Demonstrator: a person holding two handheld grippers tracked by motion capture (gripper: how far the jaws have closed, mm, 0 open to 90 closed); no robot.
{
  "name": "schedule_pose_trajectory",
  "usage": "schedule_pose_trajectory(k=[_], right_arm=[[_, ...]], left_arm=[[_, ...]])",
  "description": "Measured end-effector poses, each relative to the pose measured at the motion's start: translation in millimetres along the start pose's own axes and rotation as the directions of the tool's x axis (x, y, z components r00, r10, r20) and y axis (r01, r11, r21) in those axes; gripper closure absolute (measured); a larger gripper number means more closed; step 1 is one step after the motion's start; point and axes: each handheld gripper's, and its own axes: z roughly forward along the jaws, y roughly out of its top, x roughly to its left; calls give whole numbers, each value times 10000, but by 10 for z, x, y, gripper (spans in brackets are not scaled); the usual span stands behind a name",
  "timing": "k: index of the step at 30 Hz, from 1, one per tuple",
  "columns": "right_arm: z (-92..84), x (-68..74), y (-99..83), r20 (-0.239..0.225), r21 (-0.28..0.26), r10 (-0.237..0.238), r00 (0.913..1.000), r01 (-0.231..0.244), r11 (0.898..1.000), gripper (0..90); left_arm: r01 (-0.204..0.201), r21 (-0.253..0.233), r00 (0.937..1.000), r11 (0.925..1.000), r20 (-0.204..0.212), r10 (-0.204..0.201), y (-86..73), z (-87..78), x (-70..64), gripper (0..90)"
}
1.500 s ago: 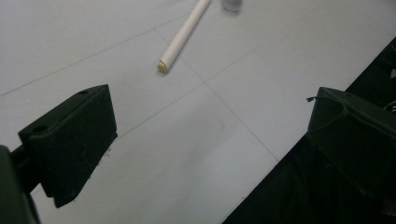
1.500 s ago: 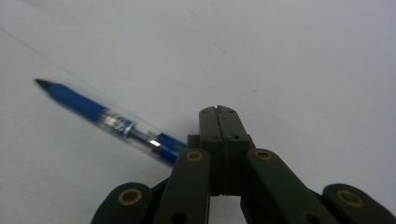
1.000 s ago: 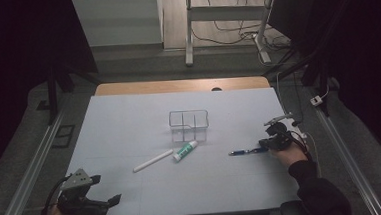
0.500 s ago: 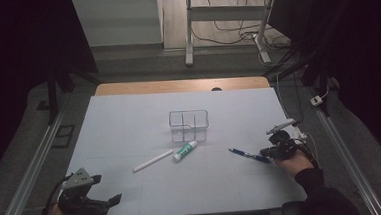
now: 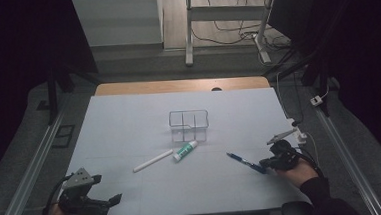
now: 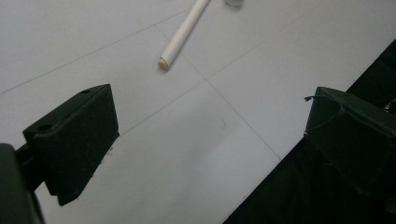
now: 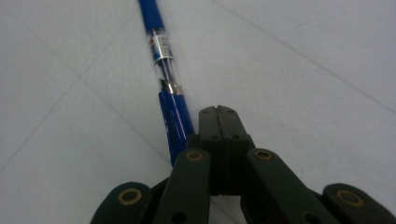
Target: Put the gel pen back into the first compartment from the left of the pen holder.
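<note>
The right gripper [image 5: 268, 166] is resting near the right edge of the white table [image 5: 129, 116], and its jaws are pressed together. In the right gripper view the blue pen [image 7: 164, 70] is lying flat on the table and running along the left side of the shut jaws, not between them. So I judge that the gripper is pushing or dragging the pen sideways rather than pinching it. In the high view the pen is lying well apart from the clear wire organizer [image 5: 189, 125] in the middle of the table.

The left gripper [image 5: 104, 203] is waiting at the near left corner with its jaws spread and nothing between them. In front of it a white stick-like marker [image 6: 183, 35] is lying on the table, and a small white and green tube [image 5: 185, 151] is lying just in front of the organizer.

I think the step in hand is positioning the pen for a pick-up. The next move is probably calling for opening the jaws, centring them over the barrel and closing on it.

The near end of the pen is hidden behind the linkage of the gripper, so I cannot tell if it is touching the jaw. The tube's label is too small to read, and the far end of the marker is cut off in the left gripper view.
</note>
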Motion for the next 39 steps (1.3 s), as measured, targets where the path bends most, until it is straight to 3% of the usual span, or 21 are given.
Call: schedule_pose_trajectory(k=[9,13,17,19,24,27,31,34,39], right_arm=[[-3,204,-38,-198,323,-565,9982,571,9978,893],[-59,210,-23,315,-61,-593,9977,595,9982,849],[-135,217,16,870,-882,-270,9958,347,9955,649],[-133,237,47,957,-1093,-128,9953,233,9937,504],[-44,295,162,1102,-1152,-235,9936,362,9927,150],[28,329,233,1218,-1049,-380,9918,510,9932,15],[97,376,330,1249,-1037,-640,9901,772,9916,0],[167,406,420,969,-984,-635,9933,730,9925,0],[410,466,528,1195,-154,-991,9879,1016,9947,0]], left_arm=[[-2,-16,10000,10000,6,2,-1,-2,0,25],[1,-22,10000,10000,-7,-1,-1,-3,0,25],[9,-9,10000,10000,11,-9,0,-1,0,25],[10,-7,10000,10000,-12,-10,1,-1,1,25],[25,-19,10000,10000,-5,-25,0,-2,2,25],[26,-20,10000,10000,-4,-26,-1,-2,3,25],[21,-19,10000,10000,1,-21,-1,-2,3,25],[19,-21,10000,10000,2,-19,-1,-2,2,25],[25,-54,10000,10000,-2,-25,-5,-6,2,24]])
